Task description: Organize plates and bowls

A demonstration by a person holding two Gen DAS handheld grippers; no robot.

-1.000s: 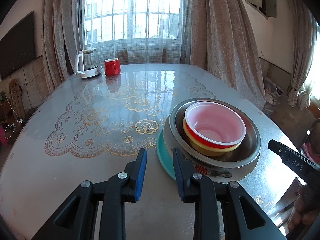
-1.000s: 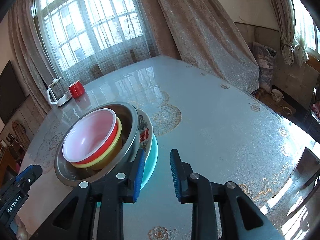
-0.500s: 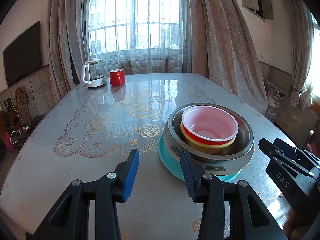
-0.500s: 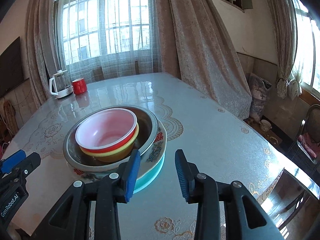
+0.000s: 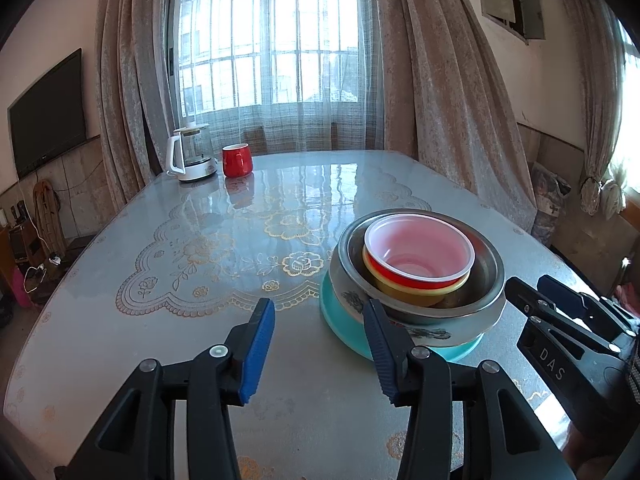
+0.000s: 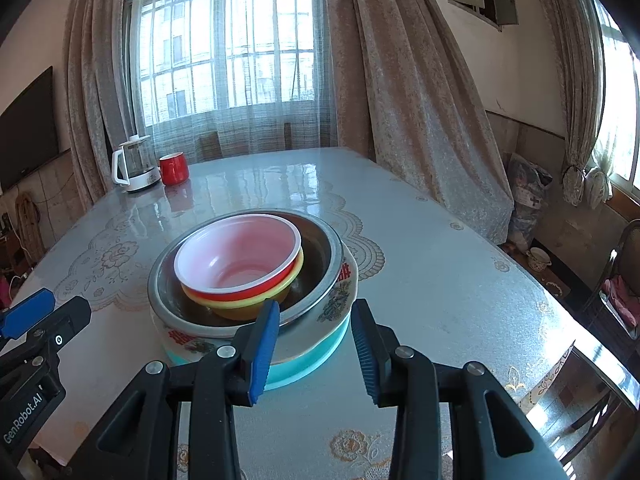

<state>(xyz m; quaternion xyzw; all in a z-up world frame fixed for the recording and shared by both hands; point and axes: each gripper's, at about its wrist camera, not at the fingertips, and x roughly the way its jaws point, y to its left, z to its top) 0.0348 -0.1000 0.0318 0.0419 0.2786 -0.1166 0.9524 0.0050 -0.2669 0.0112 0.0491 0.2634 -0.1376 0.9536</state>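
One stack stands on the table: a teal plate (image 5: 344, 320) (image 6: 304, 368) at the bottom, a flower-patterned dish (image 5: 432, 334) (image 6: 340, 292), a steel bowl (image 5: 486, 276) (image 6: 320, 252), a yellow bowl (image 5: 408, 292), and a red bowl (image 5: 416, 248) (image 6: 240, 256) with a pale inside on top. My left gripper (image 5: 318, 312) (image 6: 56, 308) hovers just short of the stack's left side; its jaws are opening, with nothing between them. My right gripper (image 6: 316, 308) (image 5: 532, 284) is open and empty near the stack's right side.
A white-handled glass kettle (image 5: 190, 158) and a red mug (image 5: 237, 160) stand at the far left corner of the glass-topped table (image 5: 200, 320). The table's edge runs close on the right, with a chair (image 6: 624, 280) beyond it.
Both grippers' jaws have widened and pulled back a little from the stack. The right wrist view has rolled to level. The stack has not moved.
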